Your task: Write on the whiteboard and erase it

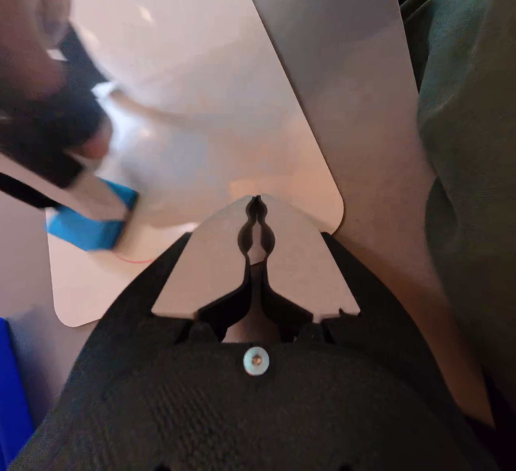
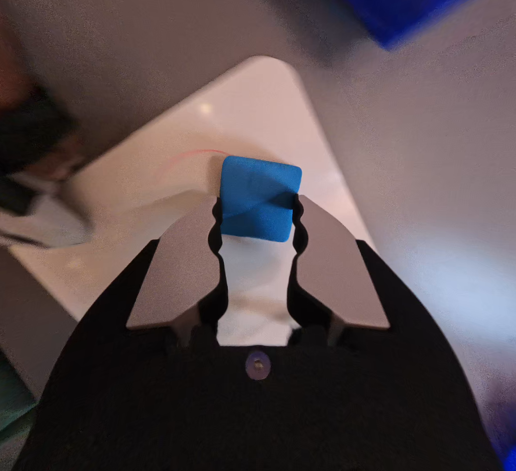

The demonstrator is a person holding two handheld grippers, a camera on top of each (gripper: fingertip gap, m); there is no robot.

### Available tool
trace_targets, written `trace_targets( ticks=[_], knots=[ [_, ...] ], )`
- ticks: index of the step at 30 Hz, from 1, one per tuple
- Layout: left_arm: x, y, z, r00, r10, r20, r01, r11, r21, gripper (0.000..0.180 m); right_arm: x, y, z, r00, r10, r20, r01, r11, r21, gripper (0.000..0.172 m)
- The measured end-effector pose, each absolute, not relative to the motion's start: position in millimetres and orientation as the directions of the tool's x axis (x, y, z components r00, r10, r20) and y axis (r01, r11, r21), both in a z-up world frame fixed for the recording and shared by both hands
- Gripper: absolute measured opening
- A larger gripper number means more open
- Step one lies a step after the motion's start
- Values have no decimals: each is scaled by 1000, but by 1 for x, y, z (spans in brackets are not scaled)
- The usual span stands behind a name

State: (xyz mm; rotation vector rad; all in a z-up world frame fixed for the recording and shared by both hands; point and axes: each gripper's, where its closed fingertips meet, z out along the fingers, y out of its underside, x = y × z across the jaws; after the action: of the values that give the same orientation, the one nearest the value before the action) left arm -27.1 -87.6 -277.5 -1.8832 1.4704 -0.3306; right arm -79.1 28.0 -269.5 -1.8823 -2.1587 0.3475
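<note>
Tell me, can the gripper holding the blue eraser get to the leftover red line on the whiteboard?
Probably yes. The right gripper pinches the blue eraser on the whiteboard, and the faint red line lies right beside the eraser's edge, with nothing between them. The shut left gripper sits off to one side.

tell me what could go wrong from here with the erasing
1. The right hand-held gripper pinches the blue eraser only at its fingertips; rubbing might twist it loose.
2. The faint red line beside the eraser could get missed.
3. The whiteboard lies loose on the table; the shut left hand-held gripper may not steady it.
</note>
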Motion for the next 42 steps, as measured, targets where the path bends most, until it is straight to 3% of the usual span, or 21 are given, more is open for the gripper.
trace_targets(
  ticks=[3, 9, 14, 19, 25, 28, 31, 33, 37, 42],
  knots=[
    [-29, -86, -278, 324, -919, -225, -740, -98, -665, 0, -45, 79, -270, 39, 999, 30, 956, -29, -291, 49],
    [-27, -87, -277, 317, -926, -205, -733, -102, -672, 0, -67, -32, -270, -301, 954, 19, 907, 292, -302, 49],
    [-28, -88, -277, 322, -921, -218, -735, -99, -670, 0, -74, 57, -270, -33, 999, 23, 944, 38, -327, 49],
    [-28, -88, -277, 316, -926, -205, -729, -99, -678, 1, -81, -26, -270, -315, 949, 24, 910, 309, -276, 49],
    [-28, -92, -277, 316, -923, -220, -731, -89, -676, 0, -80, 58, -270, -85, 995, 59, 955, 99, -280, 49],
    [-27, -92, -277, 311, -927, -208, -727, -91, -681, 1, -65, -3, -270, -254, 967, 15, 935, 250, -253, 49],
    [-25, -93, -277, 307, -929, -207, -728, -89, -680, 1, -92, -43, -270, -375, 926, 32, 882, 367, -297, 49],
    [-24, -94, -277, 307, -925, -223, -732, -80, -677, 1, -112, -9, -270, -268, 963, 36, 901, 264, -344, 49],
    [-24, -94, -277, 309, -924, -227, -732, -78, -677, 0, -60, 93, -270, 38, 996, 76, 953, -13, -304, 49],
    [-22, -96, -277, 301, -926, -225, -731, -73, -678, 0, 60, 152, -270, 348, 936, 62, 886, -306, -347, 49]
  ],
)
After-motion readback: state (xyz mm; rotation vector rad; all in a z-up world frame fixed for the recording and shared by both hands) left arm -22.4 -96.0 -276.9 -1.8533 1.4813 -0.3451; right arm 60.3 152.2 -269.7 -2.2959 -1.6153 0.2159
